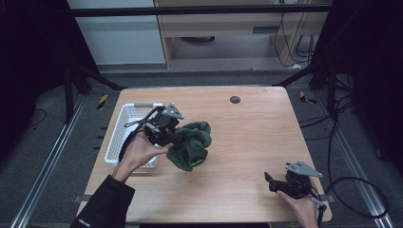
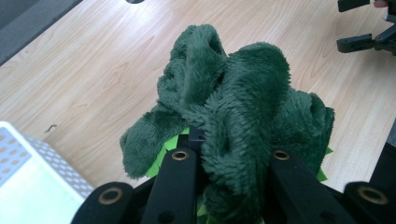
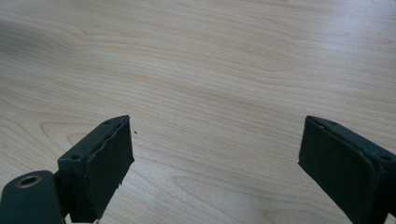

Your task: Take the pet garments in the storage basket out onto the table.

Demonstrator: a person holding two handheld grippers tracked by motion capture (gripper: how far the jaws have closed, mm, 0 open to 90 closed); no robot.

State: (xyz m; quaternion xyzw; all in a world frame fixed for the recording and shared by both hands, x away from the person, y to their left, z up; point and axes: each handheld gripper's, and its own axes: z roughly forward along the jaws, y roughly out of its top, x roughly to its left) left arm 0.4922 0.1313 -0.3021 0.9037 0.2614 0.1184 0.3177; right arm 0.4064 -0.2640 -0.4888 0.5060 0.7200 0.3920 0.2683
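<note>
A dark green fluffy cloth (image 1: 191, 144) hangs bunched up just above the wooden table (image 1: 247, 142), to the right of a white basket (image 1: 124, 118). My left gripper (image 1: 172, 137) is shut on it. In the left gripper view the cloth (image 2: 233, 98) bulges up between and over the two black jaws, with a bright green bit showing under the pile. My left gripper (image 2: 233, 156) holds it at its lower edge. My right gripper (image 1: 272, 182) rests low at the table's front right, open, with nothing between its jaws. In the right gripper view my right gripper (image 3: 215, 158) has bare wood between its pads.
The white perforated basket (image 2: 28, 186) stands at the table's left edge, partly under my left hand. A small black round disc (image 1: 235, 99) sits near the far edge. My right gripper (image 2: 359, 42) shows at the upper right of the left gripper view. Dark floor and cables surround the table.
</note>
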